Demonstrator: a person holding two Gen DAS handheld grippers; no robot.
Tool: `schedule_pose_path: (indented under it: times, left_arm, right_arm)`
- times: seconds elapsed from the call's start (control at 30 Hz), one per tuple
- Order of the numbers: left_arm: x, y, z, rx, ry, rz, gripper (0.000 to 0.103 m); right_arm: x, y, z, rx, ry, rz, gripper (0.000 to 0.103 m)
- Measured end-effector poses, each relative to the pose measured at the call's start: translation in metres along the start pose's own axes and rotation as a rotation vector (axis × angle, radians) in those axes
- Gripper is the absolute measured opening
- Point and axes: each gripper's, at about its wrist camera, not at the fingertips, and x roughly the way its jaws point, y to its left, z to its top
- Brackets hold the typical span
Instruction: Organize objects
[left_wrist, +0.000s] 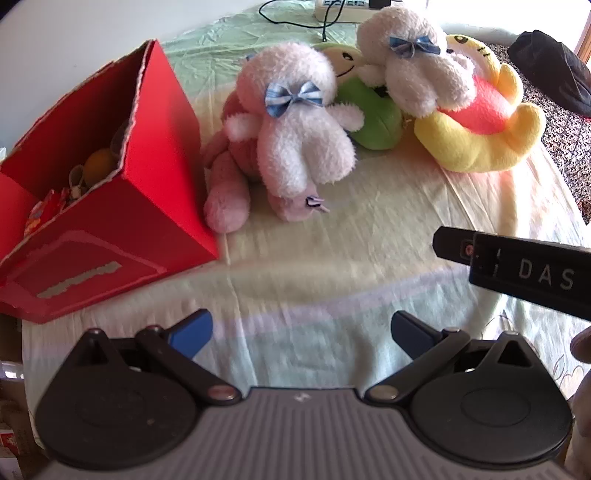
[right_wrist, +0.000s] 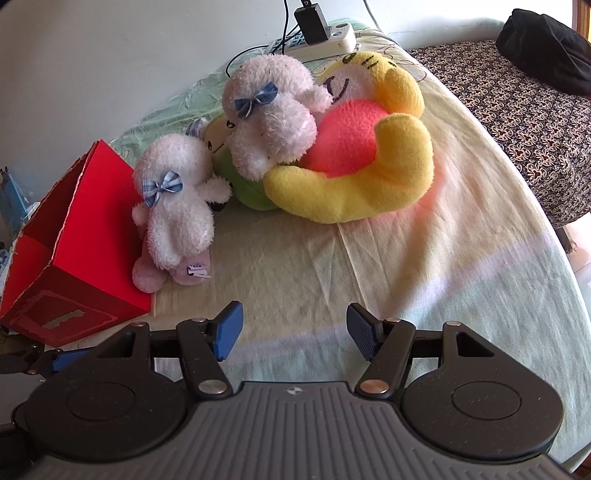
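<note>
The plush toys are lying in a heap at about 12 o'clock from both tools, on a pale sheet (left_wrist: 332, 236) covering what looks like a bed. A white fluffy toy with a blue bow (left_wrist: 295, 136) (right_wrist: 177, 206) is lying on top of a pink plush (left_wrist: 225, 184), whose legs are showing far more fully in the left wrist view. Behind them a green plush (left_wrist: 373, 114) (right_wrist: 247, 188) is wedged against a second white toy with a bow (left_wrist: 410, 66) (right_wrist: 269, 122), which is leaning on a yellow plush with a coral belly (left_wrist: 487, 125) (right_wrist: 354, 162).

A red cardboard box (left_wrist: 110, 206) (right_wrist: 81, 251) is standing open at about 10 o'clock, just beside the pink plush. Only the left wrist view is looking into it, showing an orange round item and some small things too jumbled to tell apart.

The left tool (left_wrist: 301, 334) is hovering over the sheet with its blue pads wide apart, gripping nothing. The right tool (right_wrist: 293, 334) is likewise spread and empty. In the left wrist view the right tool's black finger is reaching in from 3 o'clock; in the right wrist view a piece of the left tool is peeking in at 8 o'clock.

A power strip (right_wrist: 325, 37) with cables is resting at the far edge, seen more fully in the right wrist view, and a dark bundle (right_wrist: 546, 48) is lying on a patterned cover (right_wrist: 517, 110) at 2 o'clock.
</note>
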Motion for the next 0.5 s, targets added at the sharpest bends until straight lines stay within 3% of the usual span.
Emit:
schedule_pose_path:
  times: [0.5]
  left_arm:
    - [0.0086, -0.0046, 0.0046, 0.013, 0.025, -0.001, 0.103]
  right_arm:
    - [0.0078, -0.0041, 0.0030, 0.015, 0.018, 0.001, 0.066]
